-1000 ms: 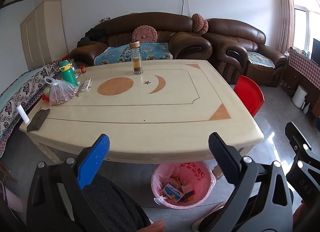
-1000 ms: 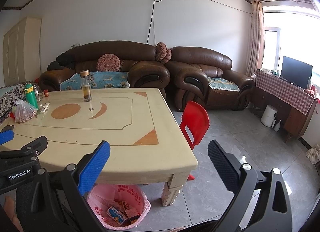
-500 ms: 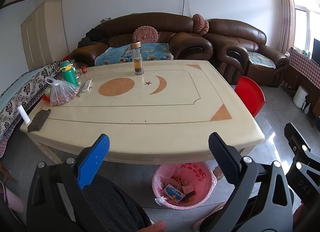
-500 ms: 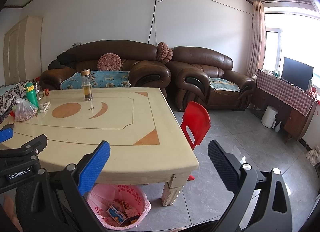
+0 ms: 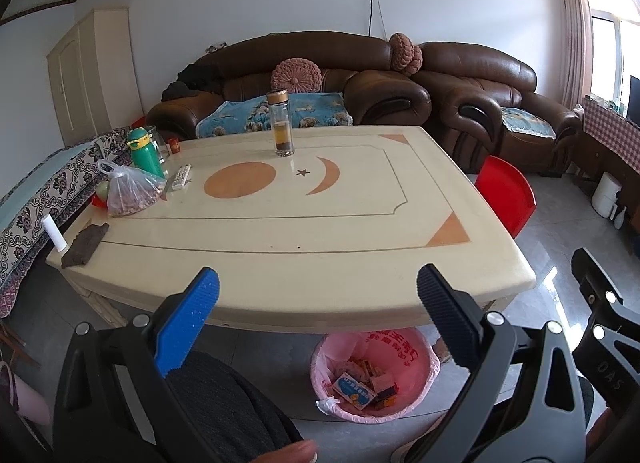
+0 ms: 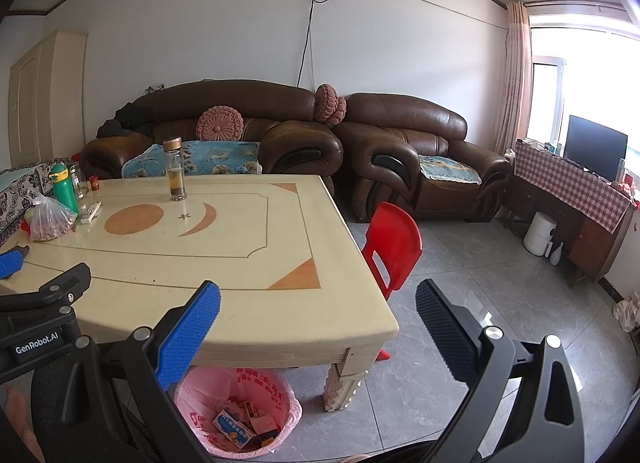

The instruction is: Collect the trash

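A pink-lined trash bin [image 5: 374, 373] stands on the floor under the near edge of the cream table [image 5: 320, 263]; it also shows in the right wrist view [image 6: 236, 411]. Small boxes and wrappers lie inside it. My left gripper [image 5: 318, 295] is open and empty, held above the table's near edge. My right gripper [image 6: 318, 303] is open and empty, over the table's near right corner. On the table's left stand a clear plastic bag [image 5: 130, 193] with contents, a dark cloth [image 5: 85, 244] and a white tube [image 5: 54, 232].
A glass tea bottle [image 5: 281, 125] stands at the table's far middle. A green flask [image 5: 145, 148] and a remote [image 5: 181, 177] sit at the left. A red plastic chair [image 6: 394, 243] stands right of the table. Brown sofas [image 6: 404, 151] line the back wall.
Both views have shifted very slightly; the grippers stay open and nothing on the table has moved.
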Demonstrator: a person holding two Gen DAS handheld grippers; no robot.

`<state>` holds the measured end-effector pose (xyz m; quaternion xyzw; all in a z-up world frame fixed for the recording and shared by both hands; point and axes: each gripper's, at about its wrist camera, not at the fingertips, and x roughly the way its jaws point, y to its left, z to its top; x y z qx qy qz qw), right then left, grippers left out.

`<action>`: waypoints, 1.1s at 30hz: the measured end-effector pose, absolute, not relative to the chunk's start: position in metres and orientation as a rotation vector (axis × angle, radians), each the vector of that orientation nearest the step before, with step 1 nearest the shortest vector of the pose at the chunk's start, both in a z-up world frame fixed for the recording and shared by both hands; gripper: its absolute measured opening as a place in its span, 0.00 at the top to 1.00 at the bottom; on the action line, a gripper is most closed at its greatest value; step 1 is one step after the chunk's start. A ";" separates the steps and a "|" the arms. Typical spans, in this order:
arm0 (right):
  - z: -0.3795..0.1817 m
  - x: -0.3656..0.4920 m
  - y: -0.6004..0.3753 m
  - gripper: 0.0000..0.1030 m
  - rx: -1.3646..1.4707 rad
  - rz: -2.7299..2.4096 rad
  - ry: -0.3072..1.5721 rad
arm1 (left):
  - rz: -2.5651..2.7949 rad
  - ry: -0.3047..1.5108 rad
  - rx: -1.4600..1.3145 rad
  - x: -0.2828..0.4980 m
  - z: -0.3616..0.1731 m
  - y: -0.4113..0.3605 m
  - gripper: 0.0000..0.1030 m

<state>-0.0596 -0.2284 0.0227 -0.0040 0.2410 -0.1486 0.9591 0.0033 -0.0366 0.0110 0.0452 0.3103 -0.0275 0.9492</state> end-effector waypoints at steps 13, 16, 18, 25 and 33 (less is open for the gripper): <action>0.022 -0.058 -0.229 0.07 -0.016 -0.304 0.489 | -0.084 0.636 0.104 0.004 0.010 -0.039 0.06; 0.022 -0.058 -0.229 0.07 -0.017 -0.305 0.489 | -0.083 0.635 0.107 0.004 0.009 -0.039 0.06; 0.023 -0.059 -0.229 0.07 -0.016 -0.304 0.489 | -0.086 0.627 0.103 0.004 0.010 -0.038 0.06; 0.022 -0.058 -0.231 0.07 -0.019 -0.309 0.487 | -0.102 0.579 0.127 -0.004 0.013 -0.043 0.06; 0.021 -0.059 -0.233 0.07 -0.015 -0.308 0.488 | -0.108 0.629 0.102 0.003 0.010 -0.040 0.06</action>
